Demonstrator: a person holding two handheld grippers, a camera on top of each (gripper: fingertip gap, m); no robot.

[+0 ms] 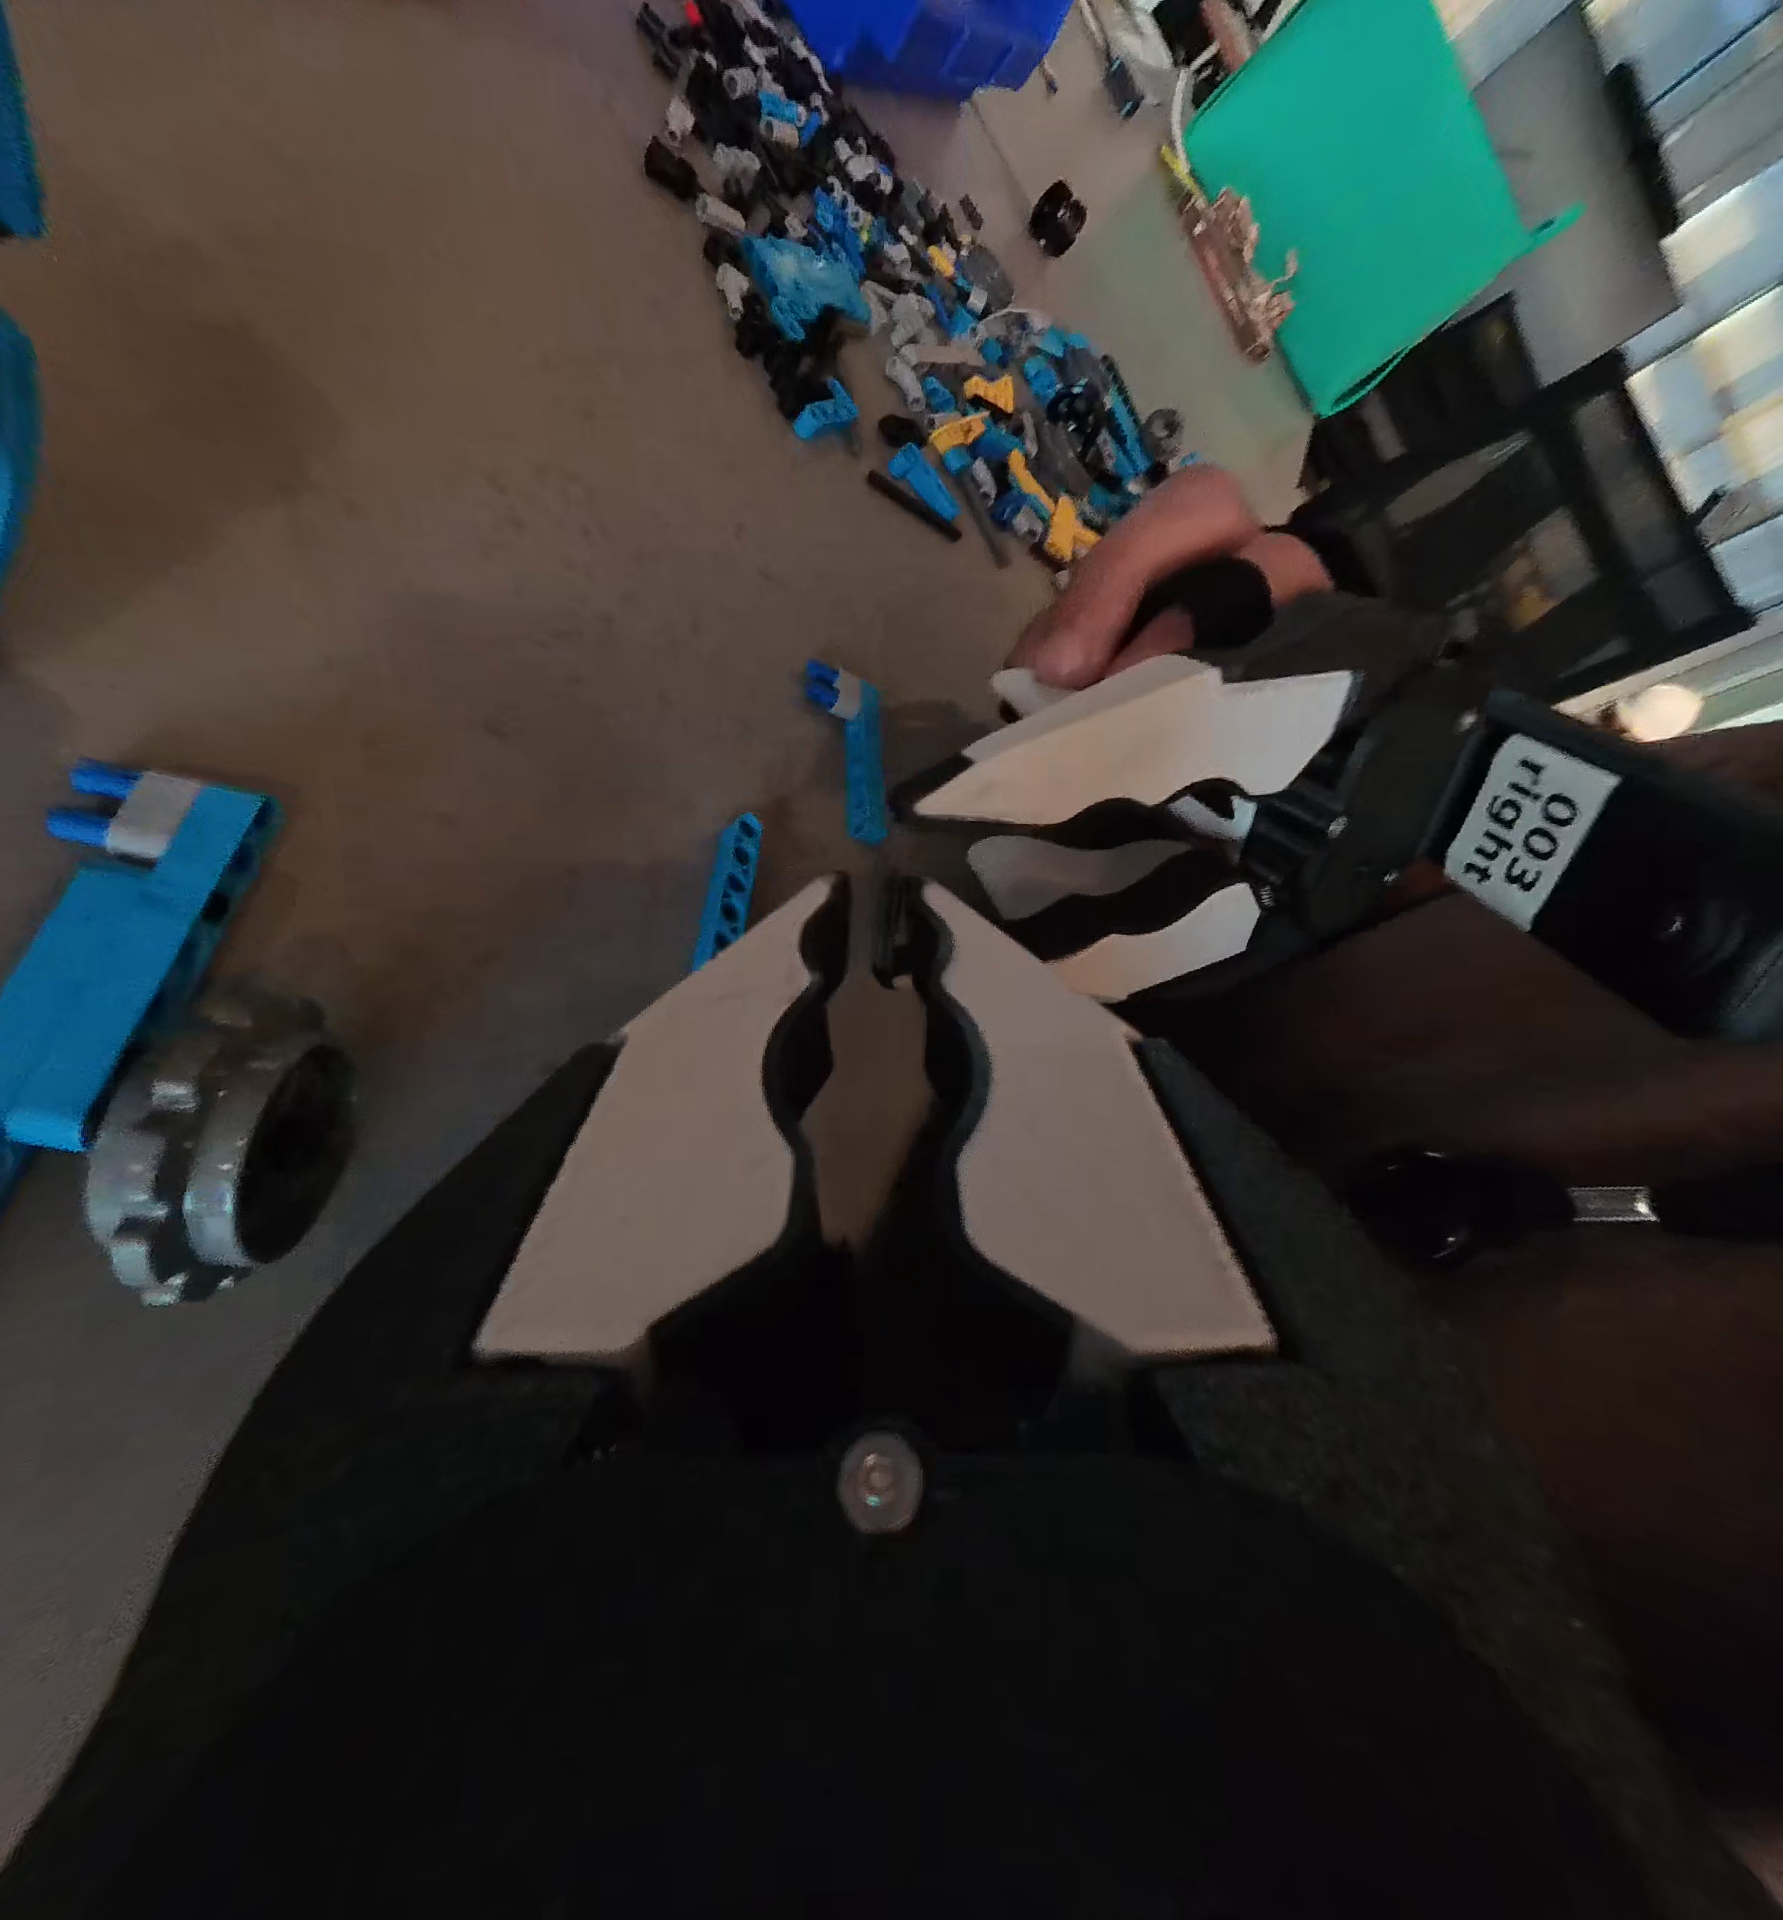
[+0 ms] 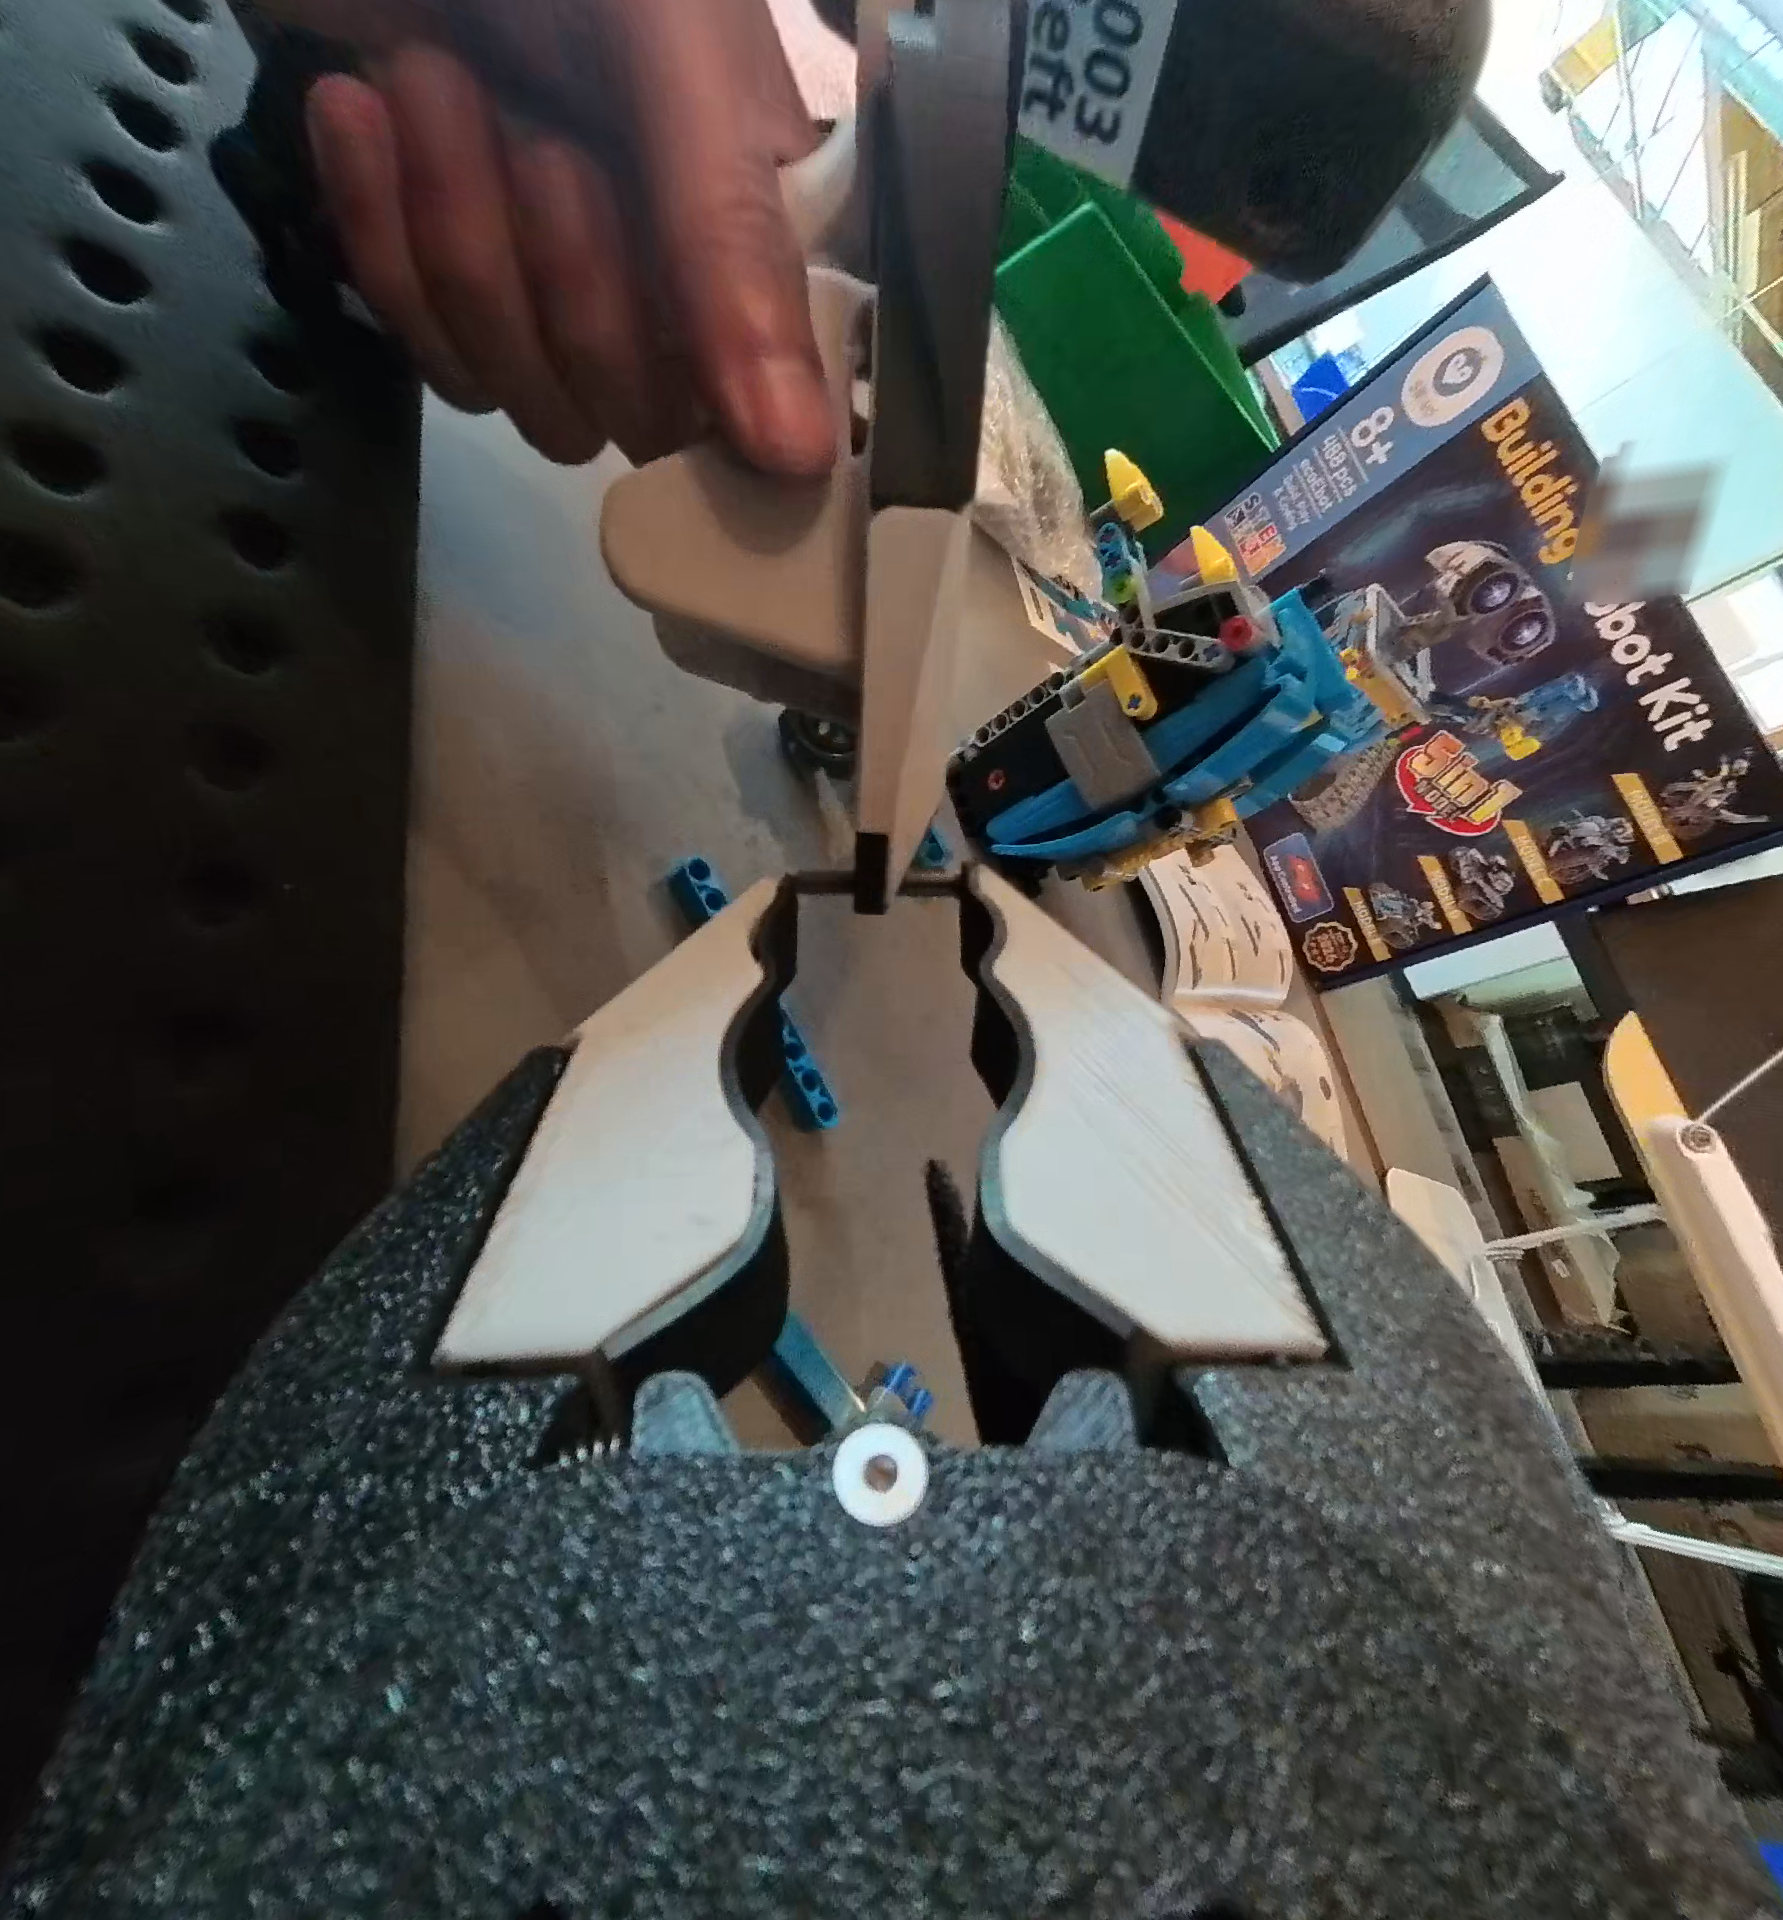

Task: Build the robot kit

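A short black plastic pin (image 1: 892,930) is held above the brown bench (image 1: 399,520), clamped between the nearly closed tips of the left tool (image 1: 887,894), with only a narrow slit left between the fingers. The right tool (image 2: 879,883) is brought up against those tips from the side. Its fingers are seen standing partly apart, one on either side of the pin. A thin dark line appears to bridge them, but whether anything is gripped there cannot be told. Each tool is held by one hand, the left hand (image 2: 575,239) and the right hand (image 1: 1147,582).

Just beyond the tips, two short blue perforated beams are seen lying flat on the bench: a bare beam (image 1: 726,894) and a beam with a grey connector (image 1: 861,769). Near the bench's left edge in the left wrist view one larger blue beam assembly (image 1: 108,935) is seen, touched by one silver toothed wheel (image 1: 222,1143).

Toward the far edge a heap of small blue, black, grey and yellow parts (image 1: 918,312) is spread, too many to count, with one black tyre (image 1: 1058,218) beside it and one blue bin (image 1: 918,42) behind. In the right wrist view, one built blue-and-yellow model (image 2: 1157,727), one printed kit box (image 2: 1489,675) and one open booklet (image 2: 1230,956) are seen along the opposite side.
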